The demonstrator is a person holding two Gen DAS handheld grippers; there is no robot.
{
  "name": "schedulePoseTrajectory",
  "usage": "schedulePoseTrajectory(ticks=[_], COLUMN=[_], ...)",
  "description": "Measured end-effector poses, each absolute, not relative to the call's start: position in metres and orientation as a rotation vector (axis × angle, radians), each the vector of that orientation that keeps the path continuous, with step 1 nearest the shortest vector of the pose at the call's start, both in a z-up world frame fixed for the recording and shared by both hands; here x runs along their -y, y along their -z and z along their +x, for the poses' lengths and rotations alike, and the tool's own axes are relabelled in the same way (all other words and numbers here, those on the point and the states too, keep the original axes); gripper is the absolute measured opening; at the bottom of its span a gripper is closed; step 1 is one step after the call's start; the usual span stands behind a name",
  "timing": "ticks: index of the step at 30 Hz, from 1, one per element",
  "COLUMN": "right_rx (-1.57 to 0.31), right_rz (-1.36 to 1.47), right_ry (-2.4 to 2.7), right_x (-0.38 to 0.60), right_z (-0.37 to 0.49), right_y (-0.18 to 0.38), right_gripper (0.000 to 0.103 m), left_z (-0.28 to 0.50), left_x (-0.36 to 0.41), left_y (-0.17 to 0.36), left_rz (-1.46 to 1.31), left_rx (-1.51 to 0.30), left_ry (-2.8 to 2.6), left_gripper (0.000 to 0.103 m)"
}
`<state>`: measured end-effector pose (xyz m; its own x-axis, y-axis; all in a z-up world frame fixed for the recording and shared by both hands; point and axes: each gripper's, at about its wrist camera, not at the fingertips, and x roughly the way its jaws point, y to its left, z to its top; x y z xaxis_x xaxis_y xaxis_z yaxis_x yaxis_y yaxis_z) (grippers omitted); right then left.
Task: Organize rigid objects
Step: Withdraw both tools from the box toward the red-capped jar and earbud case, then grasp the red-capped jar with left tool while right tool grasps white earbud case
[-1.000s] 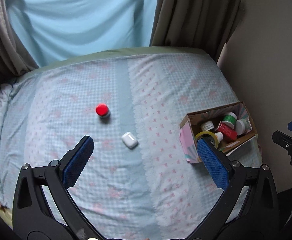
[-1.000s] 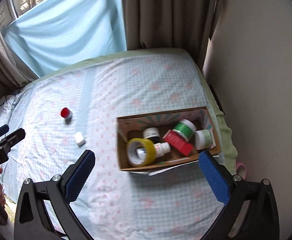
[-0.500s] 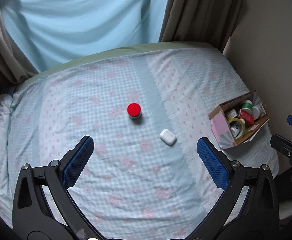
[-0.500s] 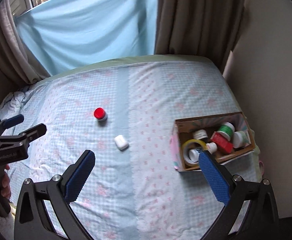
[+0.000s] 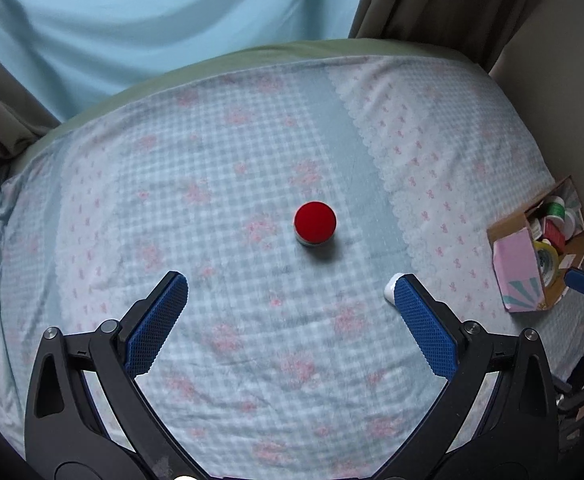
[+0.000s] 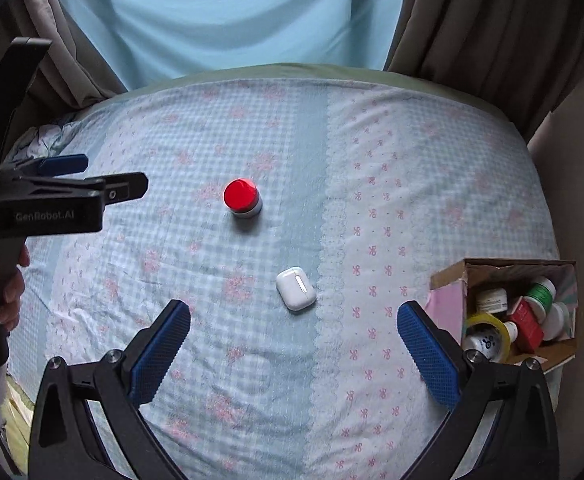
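A small jar with a red lid (image 5: 315, 224) (image 6: 243, 197) stands on the bed. My left gripper (image 5: 290, 286) hangs open above the bedspread, just short of the jar, nothing between its fingers. A white earbud case (image 6: 295, 289) lies nearer, mostly hidden behind the left gripper's right finger, with only a white corner of the case (image 5: 389, 289) showing. My right gripper (image 6: 293, 314) is open too, hovering just in front of the case. A cardboard box (image 6: 447, 278) (image 5: 517, 270) at the bed's right edge holds a yellow tape roll (image 6: 487, 330), bottles and a red carton.
The bed carries a pale blue checked cover (image 5: 220, 184) with pink bows. Blue drape and brown curtains (image 6: 471, 28) hang behind it; a wall runs along the right. A hand (image 6: 10, 292) holds the left gripper's handle at the left of the right wrist view.
Both grippers have swung left and come lower toward the bed. The red-lidded jar now sits centred before the left gripper, the earbud case before the right; the box has slid to the right edge.
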<state>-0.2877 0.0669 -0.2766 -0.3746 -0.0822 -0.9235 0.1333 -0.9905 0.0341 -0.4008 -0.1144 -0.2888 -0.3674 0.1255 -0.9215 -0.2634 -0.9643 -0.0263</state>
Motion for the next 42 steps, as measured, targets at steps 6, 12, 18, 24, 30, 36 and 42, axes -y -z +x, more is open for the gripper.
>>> schedulePoseTrajectory(ticks=[6,12,18,24,30,36,42], right_rx=[-0.146,-0.188,-0.302,-0.362,-0.406,-0.41,-0.401], right_rz=[1.714,1.694,1.644,1.604,1.599,1.596,1.592], right_ry=[2.458,2.441,2.42,2.38,2.345,2.364,2.375], right_x=[-0.063,-0.064,-0.06,-0.052,-0.045,-0.046,-0.046], right_z=[-0.311,-0.323,-0.329,-0.33,-0.332,-0.334,-0.334], right_y=[0.337,0.4,0.445,0.469,0.477,0.478,0.476], right_gripper=[0.103,0.098,0.086,0.071,0.059,0.044,0.043], left_z=[-0.445,-0.469,-0.482,-0.48,-0.478,-0.471,-0.476], left_x=[0.101,0.078,0.064,0.059,0.06,0.056,0.058], left_y=[0.358,0.434,0.481,0.491,0.488,0.485,0.483], left_rz=[-1.644,-1.595,-1.522,-1.42,-1.374,-1.351,-1.365], left_rx=[-0.158,-0.197,-0.198,-0.201,-0.185,-0.231,-0.195], left_ry=[-2.357,-2.345,-2.366,-2.42,-2.441,-2.454,-2.449], left_gripper=[0.103,0.101,0.092,0.089,0.071,0.051,0.051])
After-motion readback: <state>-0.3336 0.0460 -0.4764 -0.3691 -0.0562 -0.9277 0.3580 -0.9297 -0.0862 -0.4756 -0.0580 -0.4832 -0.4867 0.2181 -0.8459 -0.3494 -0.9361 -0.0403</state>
